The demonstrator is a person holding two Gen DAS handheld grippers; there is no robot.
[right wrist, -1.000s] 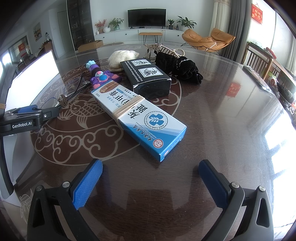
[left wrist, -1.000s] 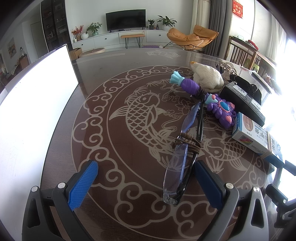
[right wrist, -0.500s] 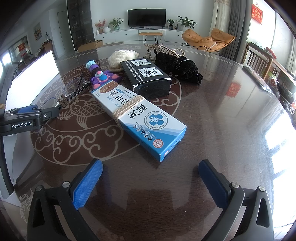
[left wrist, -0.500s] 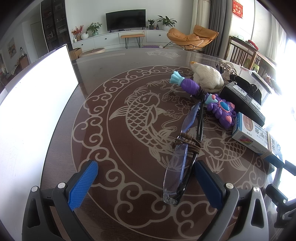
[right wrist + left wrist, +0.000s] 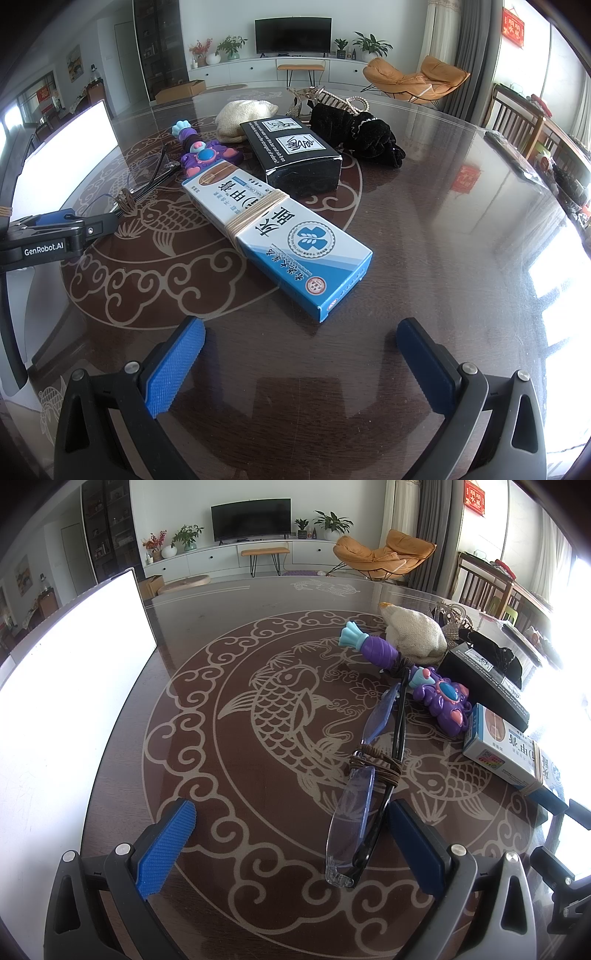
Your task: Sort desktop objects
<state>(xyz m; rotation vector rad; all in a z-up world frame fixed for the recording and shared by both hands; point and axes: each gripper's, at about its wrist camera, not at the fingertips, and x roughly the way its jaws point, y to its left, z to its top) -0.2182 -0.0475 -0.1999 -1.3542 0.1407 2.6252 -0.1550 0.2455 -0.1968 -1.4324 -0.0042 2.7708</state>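
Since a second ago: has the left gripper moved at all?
No. In the left wrist view the left gripper frames the glasses and the table's fish inlay exactly as before, jaws equally wide.

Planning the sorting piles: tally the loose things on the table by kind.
Boxes: 2 — blue-and-white carton bound with string, black printed box
Eyewear: 1 — black-framed glasses tied with brown cord
Toys: 1 — purple plastic toy wand
Soft fabric things: 2 — cream knitted pouch, black velvet bag with pearls
Total: 6
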